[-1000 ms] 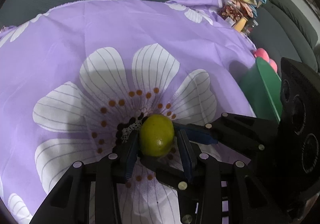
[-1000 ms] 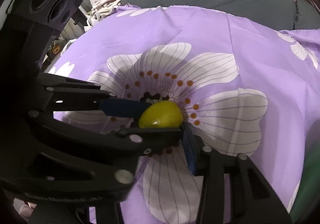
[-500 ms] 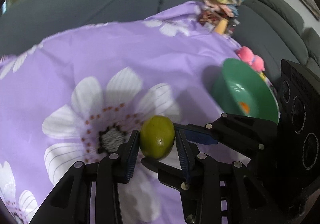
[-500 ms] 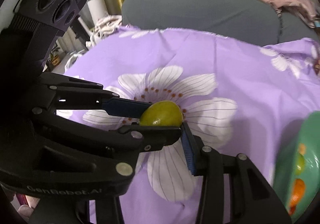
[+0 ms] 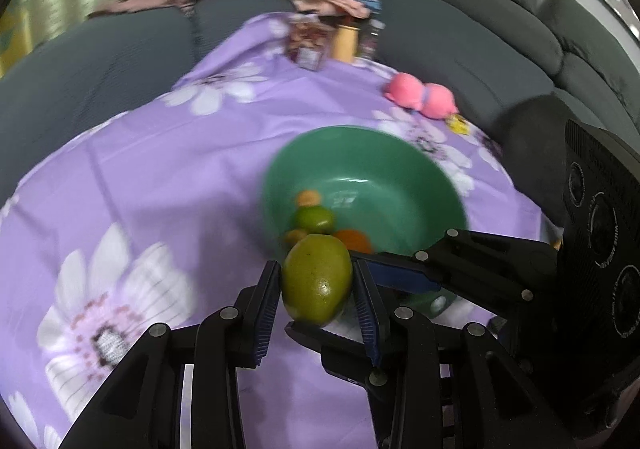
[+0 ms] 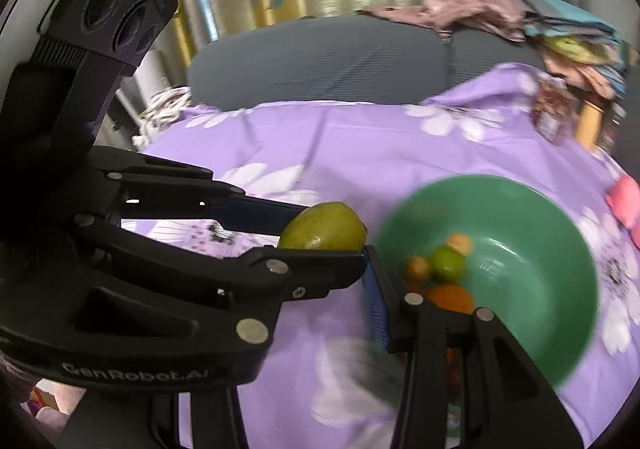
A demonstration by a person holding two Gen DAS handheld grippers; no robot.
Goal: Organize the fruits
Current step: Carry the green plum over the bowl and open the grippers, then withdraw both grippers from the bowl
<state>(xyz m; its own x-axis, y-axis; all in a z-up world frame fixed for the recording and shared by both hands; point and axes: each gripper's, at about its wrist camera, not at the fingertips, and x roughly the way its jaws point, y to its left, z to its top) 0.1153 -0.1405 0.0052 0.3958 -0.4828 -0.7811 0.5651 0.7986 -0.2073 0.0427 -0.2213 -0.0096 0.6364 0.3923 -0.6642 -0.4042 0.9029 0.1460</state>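
The green bowl on the purple flowered surface held one green fruit and several orange ones. Both grippers clamped one yellow-green fruit just beside the bowl's near rim, clear of the cloth: the left gripper had its jaws nearly closed on it, the right gripper likewise. "GenRobot.AI" was printed on the left gripper in the right view.

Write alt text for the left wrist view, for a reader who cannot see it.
Two hand-held grippers, left and right, clamp one green lime above a purple floral tablecloth. Just beyond stands a green bowl holding another lime and small orange fruits.
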